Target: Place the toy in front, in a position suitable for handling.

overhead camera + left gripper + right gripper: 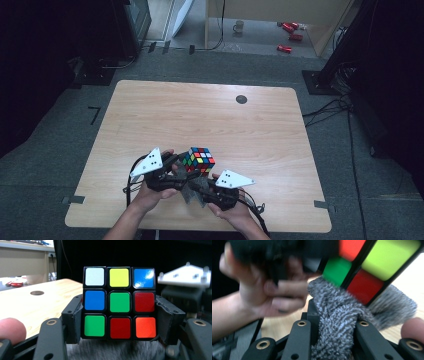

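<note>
A scrambled Rubik's cube (199, 159) is held just above the wooden table near its front edge. My left gripper (184, 167) is shut on it. In the left gripper view the black pads (74, 320) press both sides of the cube (119, 302), on its lower two layers. My right gripper (197, 189) is shut on a grey fluffy cloth (192, 194) right beneath the cube. In the right gripper view the cloth (337, 320) bunches between the jaws of the right gripper (332, 340) and touches the underside of the cube (367, 265). The cloth (112, 351) blurs below the cube.
The table (200, 115) has a dark round hole (241, 99) at the back right. Its front edge lies just below the hands. Red cans (290, 30) and a mug (239, 26) sit on the floor beyond. The other hand (269, 295) is close on the left.
</note>
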